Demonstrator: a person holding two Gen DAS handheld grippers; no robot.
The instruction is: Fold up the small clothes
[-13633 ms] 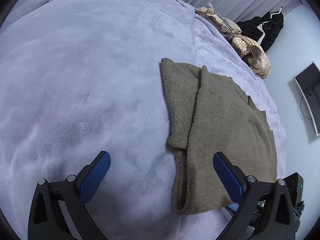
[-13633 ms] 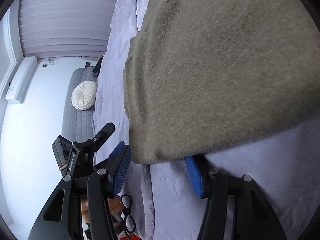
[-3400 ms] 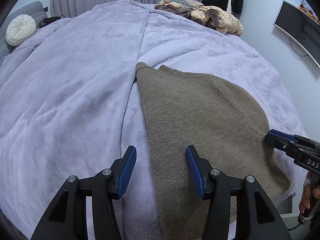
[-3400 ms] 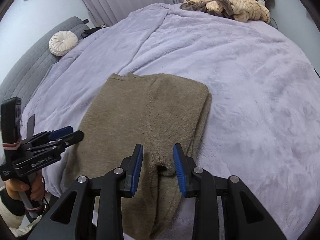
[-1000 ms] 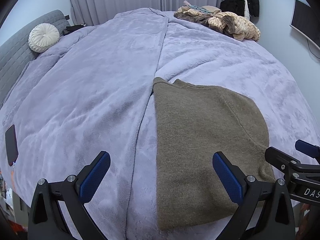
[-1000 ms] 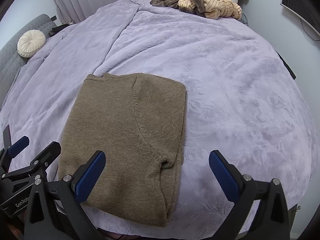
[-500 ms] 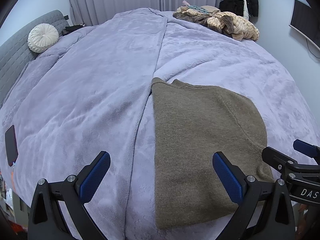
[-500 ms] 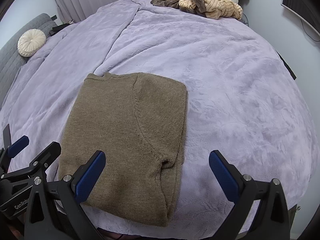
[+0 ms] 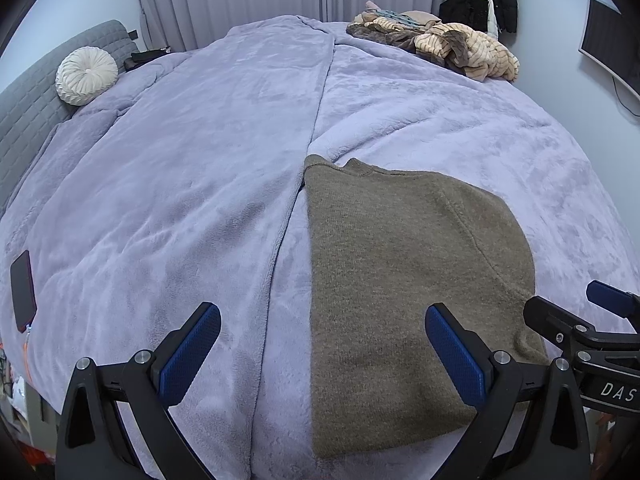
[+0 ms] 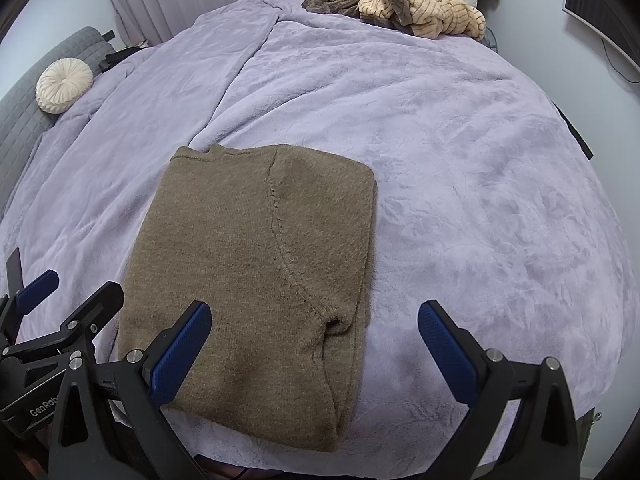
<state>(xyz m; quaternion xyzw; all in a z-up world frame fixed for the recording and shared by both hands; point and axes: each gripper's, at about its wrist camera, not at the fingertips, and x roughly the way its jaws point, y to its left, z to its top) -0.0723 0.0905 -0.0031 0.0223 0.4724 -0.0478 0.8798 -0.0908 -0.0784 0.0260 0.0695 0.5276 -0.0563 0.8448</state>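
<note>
bed blanket (image 9: 208, 184): lilac plush, fills both views; lengthwise seam/ridge from 12 o'clock down toward 6 in left-wrist view. Big flat soft area, prob chosen as folding surface.
sweater (image 10: 256, 264): olive-brown knit, task item. Lies flat on blanket near the close edge of bed; center-right in left view, center-left in right view. Sleeves not seen sticking out, so looks folded into a narrow rectangle; neckline at far end, 12 o'clock. Layered fold edge along its 3 o'clock side, small tuck/pocket near 5 o'clock in right view. Near hem close to bed edge, likely kept there for short reach.
clothes pile (image 10: 404, 8): tan/brown ribbed stuff heaped at far edge, ~1 o'clock, well apart from sweater. Prob waiting pile, kept out of work area.
round cushion (image 9: 86, 76): cream, 10 o'clock, against grey headboard, well clear.
left gripper (image 9: 320, 356): hovers over sweater's left long edge, blue pads wide apart, nothing between them. Seam of blanket just beside that edge, 9 o'clock side.
right gripper (image 10: 316, 356): hovers over sweater's near right corner, pads wide apart, empty. Both sit low at near hem, judged ready for a lengthwise fold, hem up toward neckline.
phone-like dark slab (image 9: 22, 290): at 9 o'clock bed edge, far from sweater, no obstruction.
open room: bare blanket all round, esp. 12 to 3 o'clock; room to fold fwd. Tight only at 6 o'clock, bed edge drops off.
risk: loose layers on 3 o'clock side may slip apart if only top layer pinched.
</note>
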